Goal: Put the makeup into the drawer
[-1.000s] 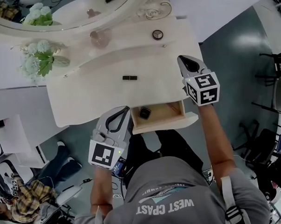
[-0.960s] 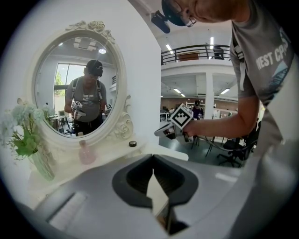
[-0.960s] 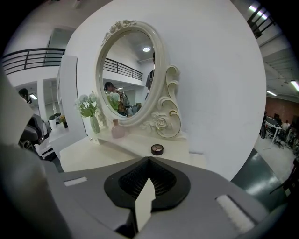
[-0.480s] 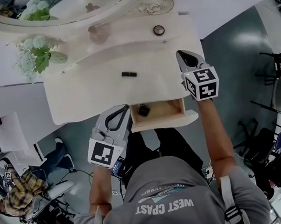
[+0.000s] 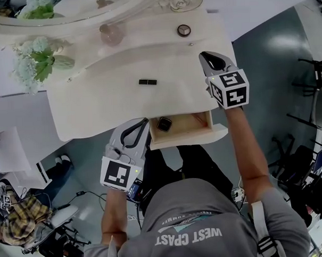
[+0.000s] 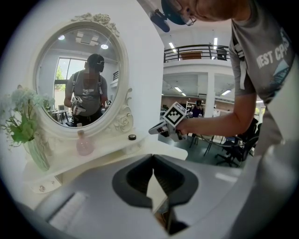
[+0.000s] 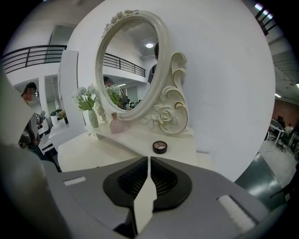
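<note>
while drawer (image 5: 190, 128) stands open at worktop (image 5: 106, 103) near edge: dark compact (image 5: 164, 124) lies in its left end
black stick (image 5: 147, 81): worktop centre
round palette (image 5: 184, 30): worktop far right
left gripper (image 5: 146, 121): clenched, empty, just left of drawer
right gripper (image 5: 202, 55): jaws opening, nothing between, over worktop right edge

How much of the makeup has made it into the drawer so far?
One dark compact already lies in the open drawer. In hand: nothing yet; the right gripper, its empty fingers opening, points toward the round eyeshadow palette on the shelf. That palette and the small dark stick on the tabletop are left.
</note>
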### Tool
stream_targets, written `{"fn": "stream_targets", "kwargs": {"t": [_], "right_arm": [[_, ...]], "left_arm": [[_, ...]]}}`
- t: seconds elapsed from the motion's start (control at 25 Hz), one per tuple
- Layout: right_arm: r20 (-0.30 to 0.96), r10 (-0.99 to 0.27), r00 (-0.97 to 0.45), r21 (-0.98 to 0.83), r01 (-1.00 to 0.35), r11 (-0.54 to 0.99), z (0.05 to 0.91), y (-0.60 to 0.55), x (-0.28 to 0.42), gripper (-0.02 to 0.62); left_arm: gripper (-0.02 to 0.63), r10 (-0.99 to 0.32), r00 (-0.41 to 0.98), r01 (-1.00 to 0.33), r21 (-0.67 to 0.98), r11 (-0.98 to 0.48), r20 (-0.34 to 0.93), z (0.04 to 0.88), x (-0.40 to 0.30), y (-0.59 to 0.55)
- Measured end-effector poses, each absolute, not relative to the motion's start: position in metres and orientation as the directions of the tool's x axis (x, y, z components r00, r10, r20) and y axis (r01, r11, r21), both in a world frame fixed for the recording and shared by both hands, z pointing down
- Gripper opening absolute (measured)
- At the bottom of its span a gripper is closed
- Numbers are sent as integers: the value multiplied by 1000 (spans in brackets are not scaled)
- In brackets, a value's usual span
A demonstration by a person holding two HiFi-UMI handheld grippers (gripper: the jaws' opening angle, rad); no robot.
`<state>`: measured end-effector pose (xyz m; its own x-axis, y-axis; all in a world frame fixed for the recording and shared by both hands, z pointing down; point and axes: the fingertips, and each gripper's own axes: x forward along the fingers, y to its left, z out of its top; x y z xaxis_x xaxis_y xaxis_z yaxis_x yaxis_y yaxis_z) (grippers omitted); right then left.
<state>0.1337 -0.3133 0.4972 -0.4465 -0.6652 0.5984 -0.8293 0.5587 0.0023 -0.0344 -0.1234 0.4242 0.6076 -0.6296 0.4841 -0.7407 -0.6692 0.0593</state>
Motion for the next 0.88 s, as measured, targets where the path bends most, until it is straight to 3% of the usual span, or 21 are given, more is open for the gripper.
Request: {"fn": "stream_targets", "kwargs": {"t": [0.88], "right_arm": [[626,-637,-451,0,-816,578,528,-336,116,67]], "left_arm": [[2,-614,612,-741,91,-665,498,446,-41,-132]]}}
